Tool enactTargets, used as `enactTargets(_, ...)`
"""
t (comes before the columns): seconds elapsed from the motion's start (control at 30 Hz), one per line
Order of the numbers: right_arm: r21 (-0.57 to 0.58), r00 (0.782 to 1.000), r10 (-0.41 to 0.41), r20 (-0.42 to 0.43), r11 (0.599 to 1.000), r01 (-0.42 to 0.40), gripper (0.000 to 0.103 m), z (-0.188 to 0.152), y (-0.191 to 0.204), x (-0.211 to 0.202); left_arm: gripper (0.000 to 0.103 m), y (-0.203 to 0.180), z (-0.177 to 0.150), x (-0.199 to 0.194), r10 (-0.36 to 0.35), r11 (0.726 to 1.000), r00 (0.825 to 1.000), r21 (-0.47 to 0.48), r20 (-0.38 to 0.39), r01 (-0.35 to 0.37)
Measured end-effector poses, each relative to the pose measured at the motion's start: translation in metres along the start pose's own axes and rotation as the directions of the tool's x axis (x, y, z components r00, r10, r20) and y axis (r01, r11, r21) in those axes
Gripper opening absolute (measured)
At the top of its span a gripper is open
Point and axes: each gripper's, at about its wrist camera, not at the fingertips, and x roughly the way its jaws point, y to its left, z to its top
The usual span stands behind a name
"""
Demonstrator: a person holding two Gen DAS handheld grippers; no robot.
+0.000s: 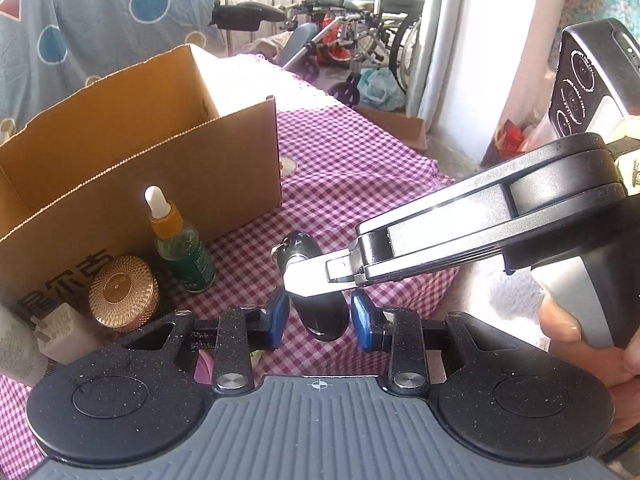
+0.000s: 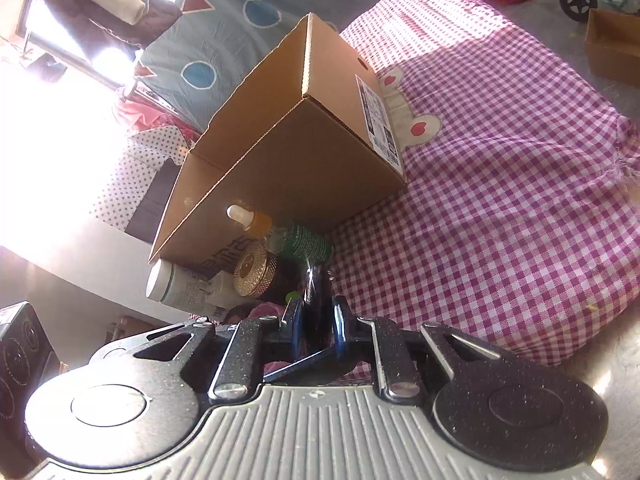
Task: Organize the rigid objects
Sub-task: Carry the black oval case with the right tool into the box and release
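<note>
1. Left gripper point(image 1: 320, 314): blue pads set either side of a glossy black bottle point(image 1: 320, 312), closed on its lower body; a narrow gap seems to show at each pad, so firm contact cannot be confirmed from the left wrist view.
2. Right gripper point(image 2: 318, 320): jaws nearly together, clamped on the same black bottle point(image 2: 316, 304), which stands between its blue pads in the right wrist view.
3. Seen from the left wrist, right gripper point(image 1: 304, 276) reaching in from the right, its silver finger crossing the bottle's neck near the cap; a hand point(image 1: 580, 344) wrapped round its handle at the frame's right edge.
4. Black bottle held between both claws, above the pink-and-white checked cloth point(image 1: 360, 168), just in front of the other items.
5. Just left of the bottle: a green dropper bottle point(image 1: 180, 240) with an amber collar and white bulb, upright, against the box wall.
6. Beside that, a round gold jar point(image 1: 122, 292) with a patterned lid, then a white plug adapter point(image 1: 60, 328) and a white tube point(image 2: 176, 284) lying on its side.
7. Behind them, an open cardboard box point(image 1: 120, 140) on the cloth, printed characters on its near wall, a label on its end.
8. Farther back: a blue sheet point(image 1: 100, 12) with circles and triangles, and a folded wheelchair point(image 1: 360, 20) on the floor.
</note>
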Motion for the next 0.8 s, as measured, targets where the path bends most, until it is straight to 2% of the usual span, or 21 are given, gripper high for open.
enactTargets(0.2,-0.08,0.998,0.03,0.061,0.996,-0.025,0.018,-0.001,0.042,-0.02,0.033,0.003,0.002,-0.044,0.037,0.999,0.994,0.021,0.102,-0.04)
enactTargets(0.47,-0.231,0.988,0.133,0.074,0.966,-0.113,0.017,0.029,0.114,-0.018,0.033,0.039,0.018,-0.097,0.152,0.988,0.965,-0.031,0.212,-0.148)
enactTargets(0.63,-0.269,0.986,0.167,-0.02,0.949,-0.166,0.017,0.073,0.156,0.029,0.033,0.088,0.04,-0.098,0.21,0.975,0.959,-0.117,0.192,-0.19)
enactTargets(0.8,-0.217,0.978,0.132,-0.16,0.962,-0.165,0.017,0.123,0.177,0.101,0.033,0.148,0.062,-0.07,0.21,0.96,0.972,-0.211,0.101,-0.186)
